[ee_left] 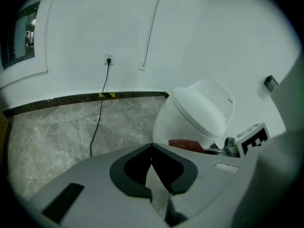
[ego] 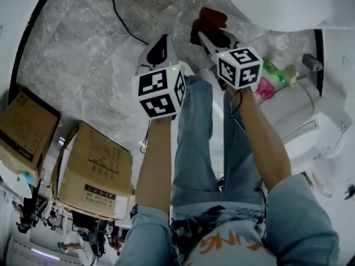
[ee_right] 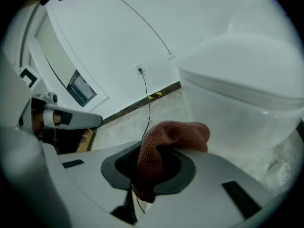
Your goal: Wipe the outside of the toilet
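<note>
The white toilet (ego: 274, 4) stands at the top right of the head view, and its bowl and shut lid (ee_left: 202, 110) lie ahead of the left gripper. My right gripper (ego: 207, 33) is shut on a dark red cloth (ego: 211, 20), held just short of the bowl's outer wall (ee_right: 242, 113). The cloth (ee_right: 164, 144) bulges out of its jaws (ee_right: 148, 167). My left gripper (ego: 161, 42) hangs beside it to the left, shut and empty (ee_left: 152, 148), apart from the toilet. From the left gripper view the cloth (ee_left: 186, 145) shows under the bowl's rim.
A black cable (ego: 123, 21) runs over the grey marble floor to a wall socket (ee_left: 109, 59). Cardboard boxes (ego: 91, 170) stand at the left. A second white fixture (ego: 310, 123) and small bottles (ego: 274, 71) sit at the right. The person's jeans-clad legs (ego: 197, 143) are below the grippers.
</note>
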Demonstrator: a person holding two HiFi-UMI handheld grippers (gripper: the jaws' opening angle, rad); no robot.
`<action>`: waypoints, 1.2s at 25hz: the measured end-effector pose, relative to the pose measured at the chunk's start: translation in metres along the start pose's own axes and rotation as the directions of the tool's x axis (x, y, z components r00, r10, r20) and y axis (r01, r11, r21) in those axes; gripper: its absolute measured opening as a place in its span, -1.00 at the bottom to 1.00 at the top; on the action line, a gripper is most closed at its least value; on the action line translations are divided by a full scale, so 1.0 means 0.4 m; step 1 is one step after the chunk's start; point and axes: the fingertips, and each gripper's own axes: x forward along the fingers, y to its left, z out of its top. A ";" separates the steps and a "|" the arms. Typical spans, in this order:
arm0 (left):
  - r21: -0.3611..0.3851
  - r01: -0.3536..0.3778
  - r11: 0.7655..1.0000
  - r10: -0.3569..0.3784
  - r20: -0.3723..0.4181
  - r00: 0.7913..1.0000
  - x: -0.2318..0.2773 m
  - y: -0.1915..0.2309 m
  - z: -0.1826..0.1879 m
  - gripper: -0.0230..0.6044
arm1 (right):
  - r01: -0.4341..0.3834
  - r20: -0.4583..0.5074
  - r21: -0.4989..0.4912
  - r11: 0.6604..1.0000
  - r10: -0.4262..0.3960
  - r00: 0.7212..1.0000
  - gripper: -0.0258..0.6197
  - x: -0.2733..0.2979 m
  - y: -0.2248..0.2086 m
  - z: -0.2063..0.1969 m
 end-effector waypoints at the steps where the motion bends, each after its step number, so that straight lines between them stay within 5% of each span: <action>1: 0.000 -0.003 1.000 0.003 0.009 1.000 -0.033 -0.011 0.019 -0.93 | 0.000 0.013 0.018 1.000 -0.001 1.000 -0.74 -0.040 0.024 0.014; 7: 0.127 -0.042 0.991 0.023 0.152 0.988 -0.237 -0.101 0.197 -0.92 | -0.049 0.154 -0.007 0.999 0.049 0.987 -0.74 -0.243 0.158 0.209; 10: 0.092 -0.074 0.993 0.053 0.208 0.977 -0.351 -0.151 0.234 -0.93 | -0.053 0.206 -0.049 0.997 0.062 0.976 -0.74 -0.359 0.222 0.276; 14: -0.032 -0.119 0.992 0.124 0.276 0.953 -0.515 -0.212 0.280 -0.93 | 0.067 0.276 -0.053 0.996 -0.050 0.960 -0.74 -0.551 0.263 0.340; 23: -0.031 -0.059 0.998 0.066 0.533 0.844 -0.884 -0.452 0.493 -0.93 | 0.177 0.505 -0.110 0.978 -0.099 0.857 -0.74 -1.018 0.387 0.556; 27: 0.044 -0.040 0.998 0.006 0.595 0.804 -1.027 -0.574 0.531 -0.93 | 0.184 0.586 -0.180 0.966 -0.045 0.809 -0.75 -1.203 0.455 0.613; 30: 0.104 -0.041 0.994 -0.037 0.656 0.754 -1.120 -0.650 0.609 -0.93 | 0.183 0.653 -0.261 0.948 0.033 0.757 -0.76 -1.325 0.513 0.689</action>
